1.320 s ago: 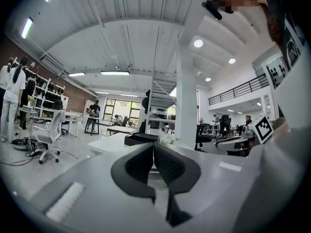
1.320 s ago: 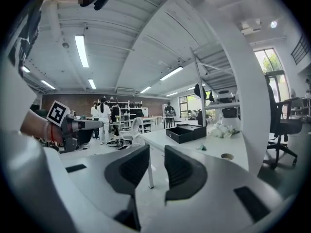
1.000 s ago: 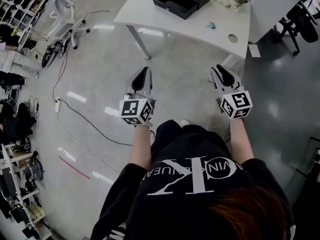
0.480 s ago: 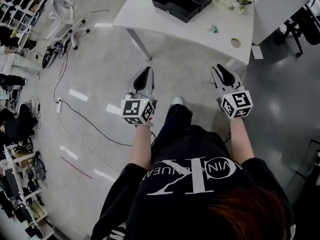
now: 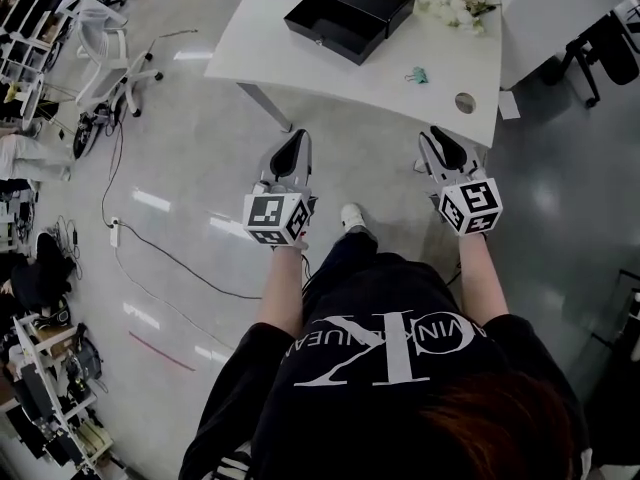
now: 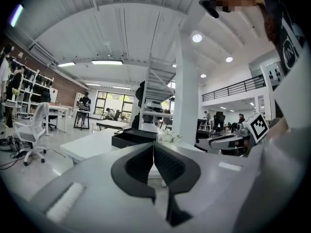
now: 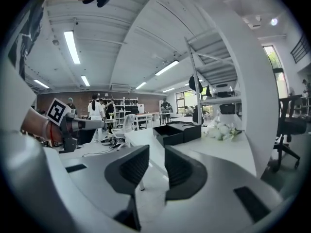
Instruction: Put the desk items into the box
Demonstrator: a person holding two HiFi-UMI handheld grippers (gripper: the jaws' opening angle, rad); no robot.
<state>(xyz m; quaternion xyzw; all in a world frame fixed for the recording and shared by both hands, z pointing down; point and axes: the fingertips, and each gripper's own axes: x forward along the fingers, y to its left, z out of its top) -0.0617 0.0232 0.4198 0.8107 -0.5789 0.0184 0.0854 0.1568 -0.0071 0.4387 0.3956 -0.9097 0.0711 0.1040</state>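
A black open box (image 5: 350, 13) stands on the white table (image 5: 300, 58) ahead of me, also seen in the left gripper view (image 6: 133, 139) and right gripper view (image 7: 177, 132). White flowers (image 5: 455, 6) lie to its right and a small teal clip (image 5: 417, 75) sits nearer the table's front edge. My left gripper (image 5: 291, 140) hangs over the floor short of the table, jaws shut and empty (image 6: 153, 147). My right gripper (image 5: 437, 136) is level with it near the table's right corner, jaws a narrow gap apart with nothing between (image 7: 156, 154).
A round cable hole (image 5: 465, 102) is in the table's front right corner. A white office chair (image 5: 105, 28) and floor cables (image 5: 150, 248) lie to the left, a black chair (image 5: 610, 43) at the far right. A white pillar (image 6: 187, 96) rises beyond the table.
The table, box, flowers and clip have come nearer and lower in the head view as the person stepped forward. Both grippers kept their pose in front of the body.
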